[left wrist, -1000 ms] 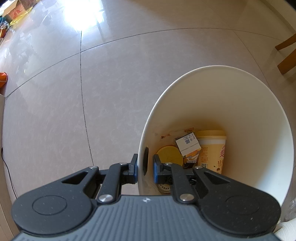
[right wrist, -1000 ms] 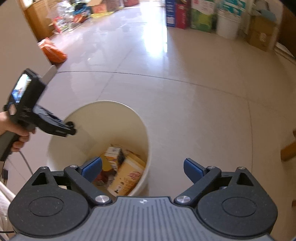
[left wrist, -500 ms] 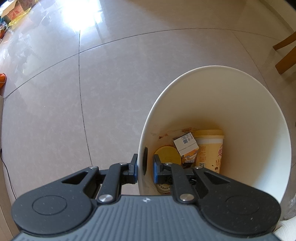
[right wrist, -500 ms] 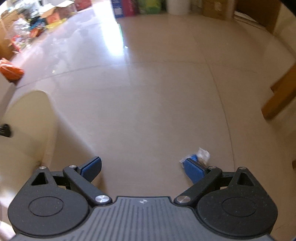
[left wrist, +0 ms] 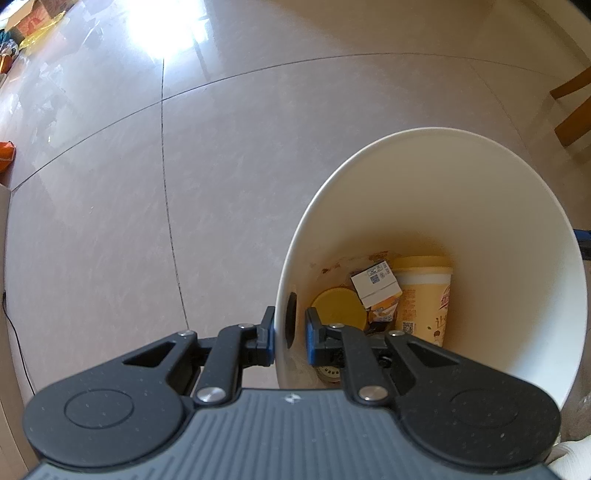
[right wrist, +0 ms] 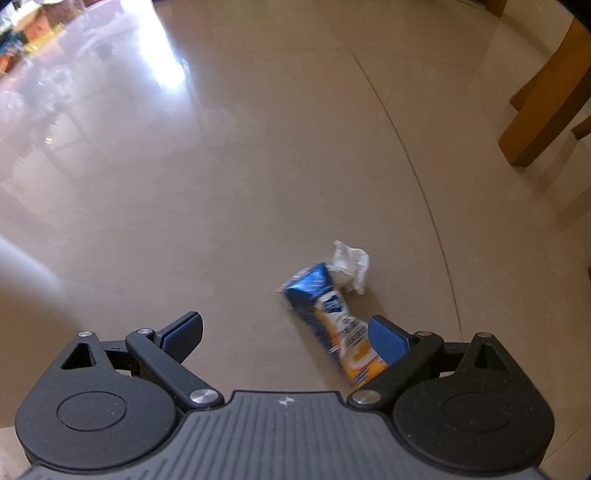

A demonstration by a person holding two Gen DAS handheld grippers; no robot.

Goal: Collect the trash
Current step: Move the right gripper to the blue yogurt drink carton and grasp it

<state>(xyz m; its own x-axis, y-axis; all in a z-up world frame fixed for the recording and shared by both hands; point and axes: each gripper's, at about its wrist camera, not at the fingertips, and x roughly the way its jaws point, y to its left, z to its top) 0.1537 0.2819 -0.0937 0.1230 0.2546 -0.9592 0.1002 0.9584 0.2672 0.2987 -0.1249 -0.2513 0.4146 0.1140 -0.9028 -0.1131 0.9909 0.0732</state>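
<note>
My left gripper (left wrist: 290, 332) is shut on the rim of a white trash bin (left wrist: 480, 206), one finger outside the wall and one inside. At the bin's bottom lie a yellow cup (left wrist: 424, 299), a small carton (left wrist: 375, 282) and a yellow lid (left wrist: 338, 308). In the right wrist view a blue and orange drink carton (right wrist: 334, 317) lies on the floor with a crumpled white tissue (right wrist: 351, 267) at its far end. My right gripper (right wrist: 286, 338) hangs open just above the floor. Its right finger covers the carton's near end.
Glossy beige floor tiles (right wrist: 221, 177) spread all around. Wooden furniture legs (right wrist: 543, 96) stand at the upper right of the right wrist view. Boxes and bags (left wrist: 22, 26) sit far off at the upper left. The bin's blurred side (right wrist: 22, 273) shows at the left edge.
My right gripper has swung away from over the bin, to the right and down toward the floor. The carton and tissue have come into view. The left gripper has kept still.
</note>
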